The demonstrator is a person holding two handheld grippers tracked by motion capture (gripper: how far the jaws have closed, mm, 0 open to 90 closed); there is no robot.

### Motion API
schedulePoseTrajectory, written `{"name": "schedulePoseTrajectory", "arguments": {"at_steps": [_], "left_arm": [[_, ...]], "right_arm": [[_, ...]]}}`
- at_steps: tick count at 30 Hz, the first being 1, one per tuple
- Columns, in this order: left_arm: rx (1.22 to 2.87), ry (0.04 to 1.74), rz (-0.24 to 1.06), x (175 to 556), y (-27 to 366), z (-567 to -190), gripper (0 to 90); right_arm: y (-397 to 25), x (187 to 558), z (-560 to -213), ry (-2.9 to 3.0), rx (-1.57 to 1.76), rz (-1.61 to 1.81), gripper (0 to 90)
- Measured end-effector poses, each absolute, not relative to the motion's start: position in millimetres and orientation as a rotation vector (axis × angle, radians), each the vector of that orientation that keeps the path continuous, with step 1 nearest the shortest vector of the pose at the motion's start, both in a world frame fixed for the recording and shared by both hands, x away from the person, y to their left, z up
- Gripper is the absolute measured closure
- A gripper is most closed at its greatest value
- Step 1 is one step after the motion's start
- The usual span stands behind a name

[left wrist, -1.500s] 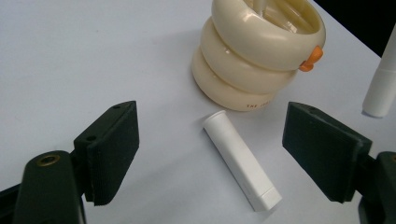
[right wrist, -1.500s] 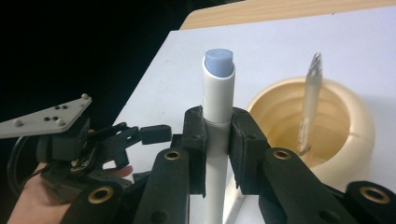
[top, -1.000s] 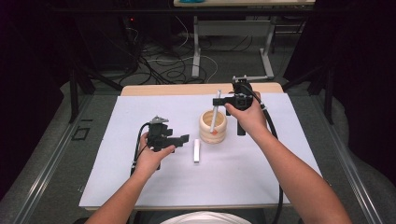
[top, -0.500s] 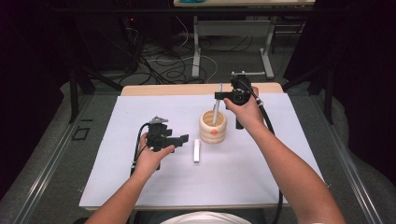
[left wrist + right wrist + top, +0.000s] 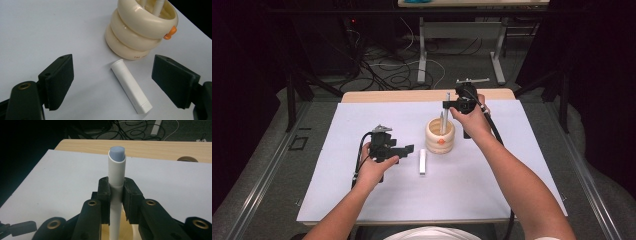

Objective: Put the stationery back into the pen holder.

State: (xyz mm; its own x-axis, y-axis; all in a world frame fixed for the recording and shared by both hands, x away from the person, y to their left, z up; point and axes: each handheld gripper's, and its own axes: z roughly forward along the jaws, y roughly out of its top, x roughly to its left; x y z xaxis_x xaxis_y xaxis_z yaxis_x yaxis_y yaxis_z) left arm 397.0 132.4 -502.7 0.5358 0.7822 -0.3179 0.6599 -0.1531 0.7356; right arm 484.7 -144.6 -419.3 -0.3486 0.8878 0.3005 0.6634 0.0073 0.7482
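Observation:
A cream ringed holder (image 5: 440,137) with an orange tab stands mid-table, and a thin stick (image 5: 441,120) rises from it. My right gripper (image 5: 447,104) is shut on an upright white tube (image 5: 447,112) whose lower end reaches into the holder's mouth. In the right gripper view the tube (image 5: 116,170) has a pale blue top and stands clamped in the right gripper (image 5: 117,192). A second white tube (image 5: 422,161) lies flat in front of the holder. My left gripper (image 5: 409,148) hovers open just left of it. In the left gripper view the left gripper (image 5: 120,82) straddles the lying tube (image 5: 131,90) without touching it, with the holder (image 5: 135,35) behind.
A white sheet (image 5: 362,200) covers most of the wooden table (image 5: 387,96). Beyond the far edge the floor holds cables and metal table legs (image 5: 422,50). Black cables trail from both grippers towards the person.
My right gripper has shifted slightly to the left with the upright tube. The left gripper and the lying tube have not moved.

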Motion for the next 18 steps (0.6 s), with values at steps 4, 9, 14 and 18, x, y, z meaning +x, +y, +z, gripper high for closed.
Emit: {"name": "schedulePoseTrajectory", "arguments": {"at_steps": [4, 9, 14, 18], "left_arm": [[1.877, 1.183, 0.169, 397, 132, -503, 18.5], [1.879, 1.187, 0.163, 397, 132, -504, 19.1], [1.884, 1.184, 0.163, 397, 132, -504, 19.5], [1.882, 1.185, 0.162, 397, 132, -504, 19.5]], "right_arm": [[-143, 487, -424, 2.041, 1.609, 1.214, 77.7], [-141, 489, -429, 2.050, 1.624, 1.181, 77.7], [-139, 490, -435, 2.070, 1.638, 1.139, 77.6], [-139, 491, -438, 2.092, 1.642, 1.104, 77.3]]}}
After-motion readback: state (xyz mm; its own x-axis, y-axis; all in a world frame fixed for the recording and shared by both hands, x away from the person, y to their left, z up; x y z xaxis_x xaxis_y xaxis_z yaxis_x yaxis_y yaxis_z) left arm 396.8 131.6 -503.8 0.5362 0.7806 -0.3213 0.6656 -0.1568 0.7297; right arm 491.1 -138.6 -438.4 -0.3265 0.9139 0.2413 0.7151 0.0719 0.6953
